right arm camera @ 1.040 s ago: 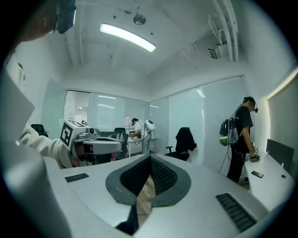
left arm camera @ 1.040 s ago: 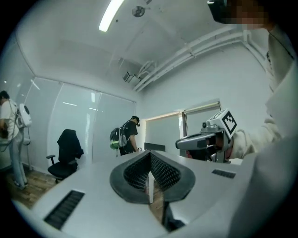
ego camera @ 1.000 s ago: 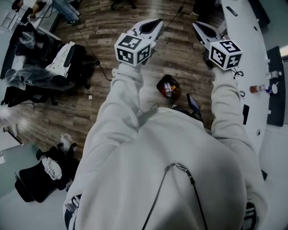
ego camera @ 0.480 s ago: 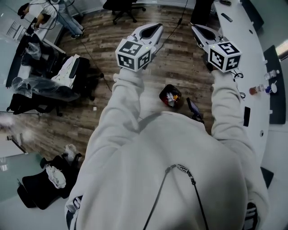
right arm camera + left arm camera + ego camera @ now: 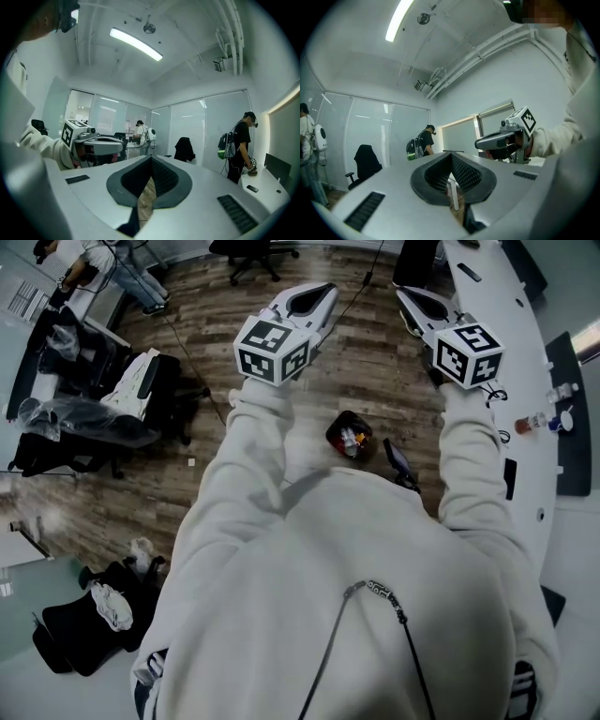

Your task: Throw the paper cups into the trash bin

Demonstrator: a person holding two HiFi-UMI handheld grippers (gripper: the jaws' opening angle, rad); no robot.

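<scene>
I hold both grippers raised at chest height over a wood floor. My left gripper [image 5: 322, 292] is shut, its jaws meeting at the tip with nothing between them [image 5: 451, 160]. Level with it, my right gripper [image 5: 407, 296] is shut and empty too [image 5: 150, 160]. A small dark trash bin [image 5: 334, 430] stands on the floor below and between them, with light and red scraps inside. I cannot make out a paper cup in either gripper. Each gripper shows in the other's view: the right gripper [image 5: 482, 142] and the left gripper [image 5: 123, 143].
A long curved white desk [image 5: 506, 324] runs along the right, with a bottle [image 5: 534, 424] and small items on it. Black chairs and bags draped with clothes [image 5: 141, 381] stand at the left. A person with a backpack [image 5: 238, 145] stands by the desk.
Both grippers stay raised and shut. The head view has shifted slightly, and the left gripper sits a little further left and higher in it.
</scene>
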